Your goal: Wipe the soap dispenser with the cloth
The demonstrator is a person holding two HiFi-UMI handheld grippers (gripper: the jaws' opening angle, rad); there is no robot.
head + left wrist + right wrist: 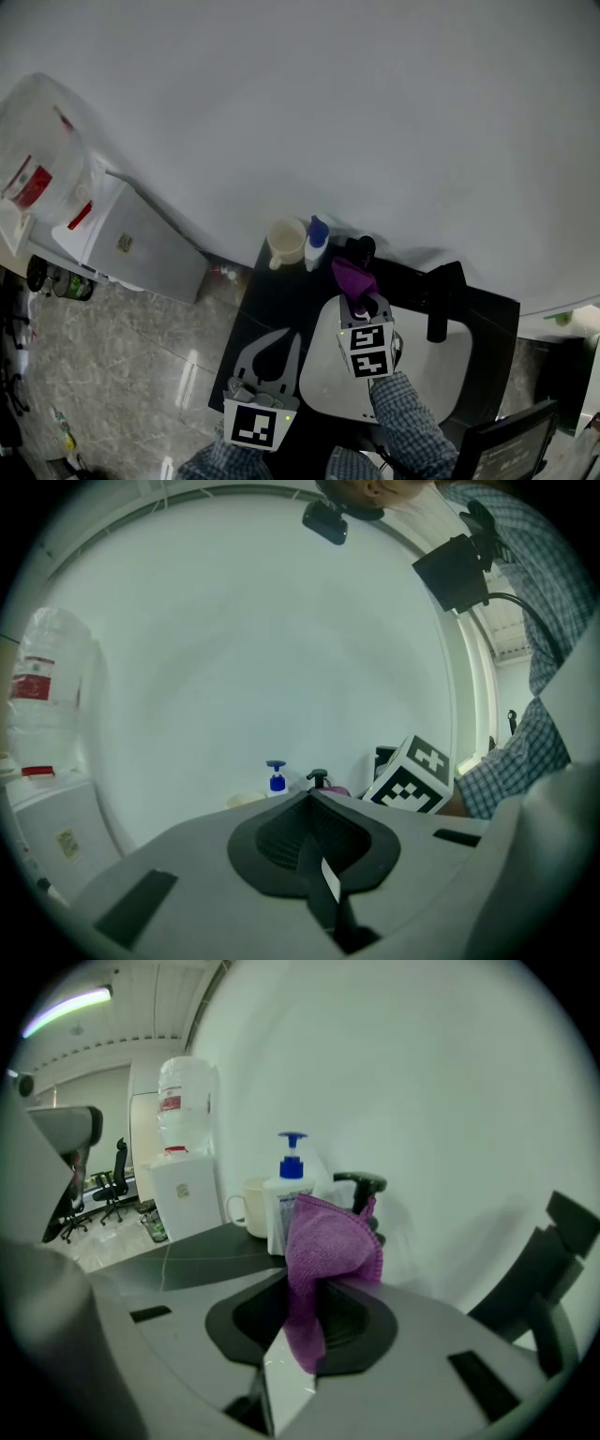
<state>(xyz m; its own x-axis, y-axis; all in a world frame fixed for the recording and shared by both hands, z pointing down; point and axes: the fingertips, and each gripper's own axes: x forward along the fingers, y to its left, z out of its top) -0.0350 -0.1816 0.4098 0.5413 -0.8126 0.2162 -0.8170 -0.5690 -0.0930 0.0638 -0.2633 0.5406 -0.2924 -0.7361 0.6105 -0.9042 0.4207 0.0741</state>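
Shows a black rectangular countertop [267,314] against a white wall [375,112]. Carries, along the rear edge from left to right, a cream ceramic mug [286,242], just beside it a white plastic soap bottle with blue pump [316,251], then a black pump dispenser [364,247]. Holds a white oval basin [441,364] toward the right, with a black tap [438,319] at its far side.

Purple cloth [333,1237]; white dispenser [278,1208], blue pump [292,1152]; black dispenser [367,1183]; cream mug [251,1206]; black table [267,305]; checked sleeve [410,424]
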